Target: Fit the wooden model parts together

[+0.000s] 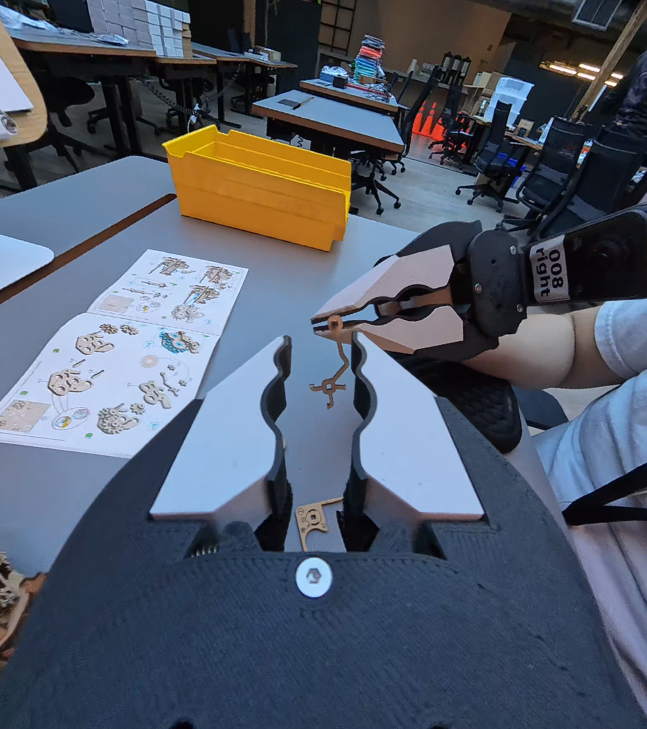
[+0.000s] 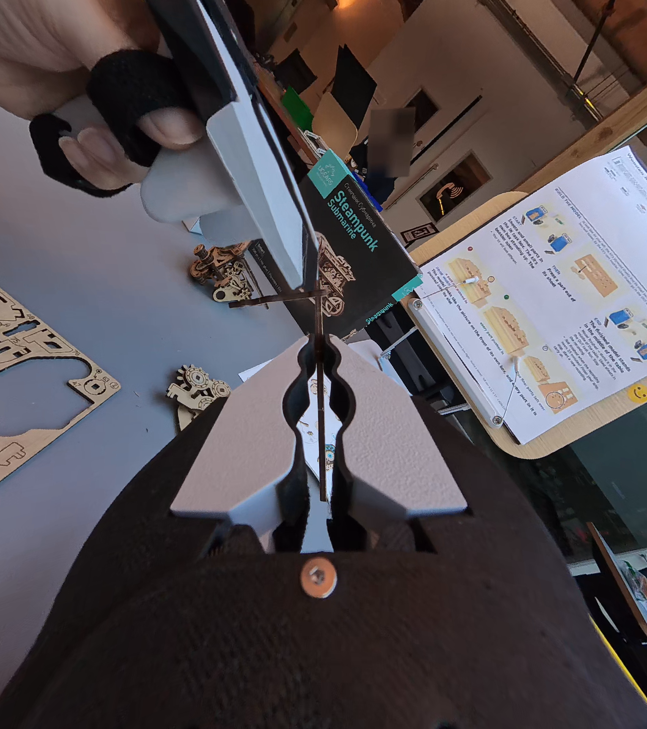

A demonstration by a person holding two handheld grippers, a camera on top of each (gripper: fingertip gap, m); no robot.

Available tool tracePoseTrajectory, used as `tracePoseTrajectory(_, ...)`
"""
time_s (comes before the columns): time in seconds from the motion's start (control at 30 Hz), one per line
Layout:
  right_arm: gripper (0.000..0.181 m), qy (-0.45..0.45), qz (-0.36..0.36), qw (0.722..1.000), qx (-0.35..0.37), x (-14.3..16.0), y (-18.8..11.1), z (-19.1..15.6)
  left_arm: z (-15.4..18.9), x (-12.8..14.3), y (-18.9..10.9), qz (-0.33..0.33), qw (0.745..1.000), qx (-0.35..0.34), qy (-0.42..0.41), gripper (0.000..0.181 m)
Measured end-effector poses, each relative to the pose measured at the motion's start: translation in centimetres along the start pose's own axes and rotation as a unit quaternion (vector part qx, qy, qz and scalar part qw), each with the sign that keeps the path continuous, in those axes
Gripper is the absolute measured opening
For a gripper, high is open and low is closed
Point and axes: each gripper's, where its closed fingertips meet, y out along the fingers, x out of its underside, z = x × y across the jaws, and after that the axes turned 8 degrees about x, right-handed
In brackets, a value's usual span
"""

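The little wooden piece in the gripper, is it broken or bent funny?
It doesn't look broken. The thin wooden piece hangs from the right gripper, pinched by its ring end, its forked end dangling between the open left gripper's fingers. Its crooked shape looks cut that way.

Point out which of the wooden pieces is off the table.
The thin hooked part, pinched at its ring end by the right gripper. The gear cluster, model and sheet lie on the table.

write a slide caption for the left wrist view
Right tongs pinch a thin wooden part above the open left tongs, instruction sheet alongside.
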Motion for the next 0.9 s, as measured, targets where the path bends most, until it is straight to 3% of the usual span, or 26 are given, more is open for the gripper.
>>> tracePoseTrajectory(0.07,0.002,-0.008,0.001,1.000,-0.002,0.0,0.0,-0.2,0.3,0.2,0.5,0.008,1.000,0.018,-0.018,0.024)
tracePoseTrajectory(0.17,0.002,-0.013,-0.005,1.000,-0.002,0.1,0.1,-0.3,0.6,0.8,1.1,0.001,0.999,0.035,-0.028,0.002)
tracePoseTrajectory(0.47,0.002,-0.077,-0.025,0.994,-0.068,0.9,-0.3,-1.6,0.8,2.5,1.0,-0.058,0.995,0.053,-0.063,0.000)
tracePoseTrajectory(0.67,0.001,0.041,-0.044,0.993,-0.103,0.9,-0.1,-1.7,0.8,1.7,1.1,-0.032,0.996,0.054,-0.064,0.000)
tracePoseTrajectory(0.8,0.002,0.049,-0.068,0.988,-0.128,1.5,-0.3,-2.5,0.2,2.9,1.2,-0.076,0.996,0.024,-0.037,0.000)
tracePoseTrajectory(0.9,0.002,0.063,-0.088,0.981,-0.161,1.5,-0.7,-2.6,0.4,3.3,1.3,-0.080,0.994,0.042,-0.064,0.000)
